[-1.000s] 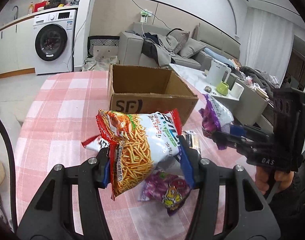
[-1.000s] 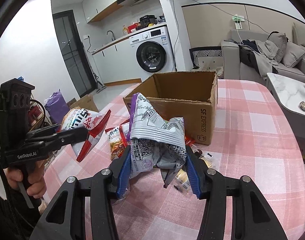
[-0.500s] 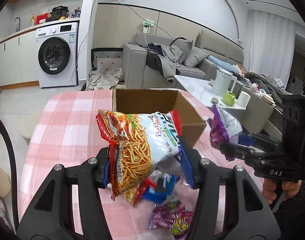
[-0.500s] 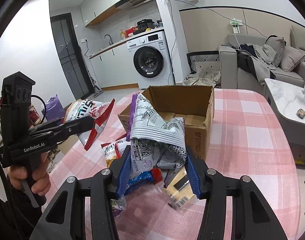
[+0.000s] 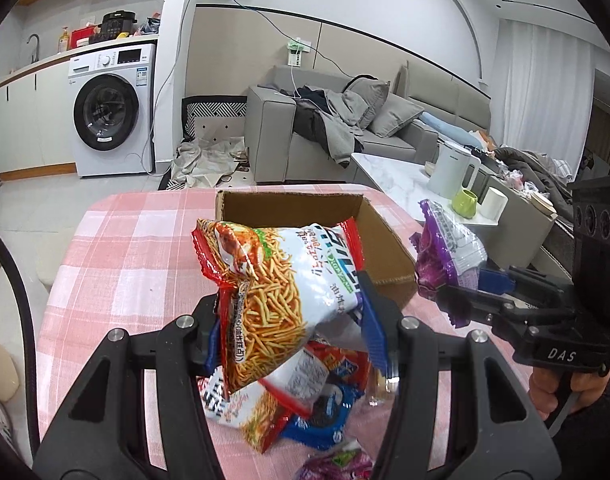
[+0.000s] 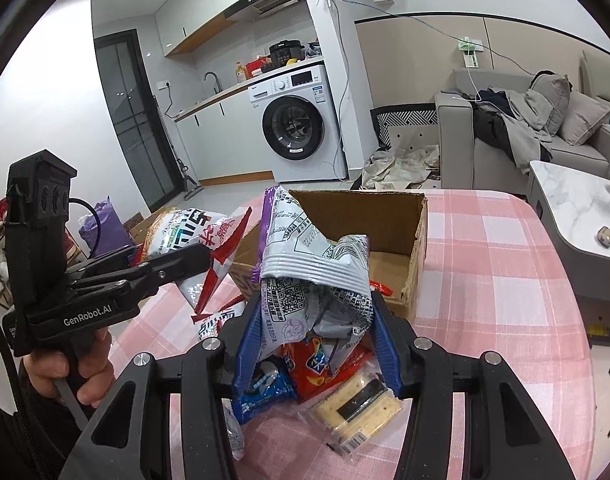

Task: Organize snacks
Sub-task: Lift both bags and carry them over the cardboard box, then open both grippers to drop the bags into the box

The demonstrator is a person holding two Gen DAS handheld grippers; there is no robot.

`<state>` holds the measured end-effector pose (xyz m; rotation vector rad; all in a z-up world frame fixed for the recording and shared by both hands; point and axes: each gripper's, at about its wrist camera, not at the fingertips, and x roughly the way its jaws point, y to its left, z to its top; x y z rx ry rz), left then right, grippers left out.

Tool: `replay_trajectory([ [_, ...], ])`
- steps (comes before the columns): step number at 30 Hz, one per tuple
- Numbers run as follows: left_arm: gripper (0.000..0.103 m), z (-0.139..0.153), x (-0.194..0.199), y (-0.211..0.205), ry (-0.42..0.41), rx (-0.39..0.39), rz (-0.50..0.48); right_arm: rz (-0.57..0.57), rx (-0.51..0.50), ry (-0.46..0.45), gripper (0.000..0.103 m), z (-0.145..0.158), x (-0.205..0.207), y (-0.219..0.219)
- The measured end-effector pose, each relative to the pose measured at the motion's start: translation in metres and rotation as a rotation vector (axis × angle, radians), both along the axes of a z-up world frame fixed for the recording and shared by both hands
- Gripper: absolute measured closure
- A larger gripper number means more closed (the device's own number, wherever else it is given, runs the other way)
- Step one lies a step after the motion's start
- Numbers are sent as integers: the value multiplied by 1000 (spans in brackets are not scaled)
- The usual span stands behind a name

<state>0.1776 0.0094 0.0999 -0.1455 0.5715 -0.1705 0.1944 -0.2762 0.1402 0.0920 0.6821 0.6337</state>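
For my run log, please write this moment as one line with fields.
left tool: shut on noodle-stick bag | right tool: shut on purple-grey bag | both bags: lifted near cardboard box | loose snacks: on table

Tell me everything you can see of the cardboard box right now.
The cardboard box is plain brown corrugated card, open-topped, with worn, frayed rims. It sits upright on the pink checked tablecloth, towards the far side of the table. Its visible floor looks bare; a red wrapper shows at its near rim. Neither held bag touches it: the noodle snack bag and the purple-edged silver bag hang in front of it.
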Motion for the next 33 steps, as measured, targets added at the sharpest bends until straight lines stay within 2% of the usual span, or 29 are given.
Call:
replay_trajectory([
  [14,51,-10,68,-7,10,41,21,-26,3,25,52,-12,42,3],
  [33,51,-40,136,-10,38,87,42,-11,0,41,52,-22,89,18],
])
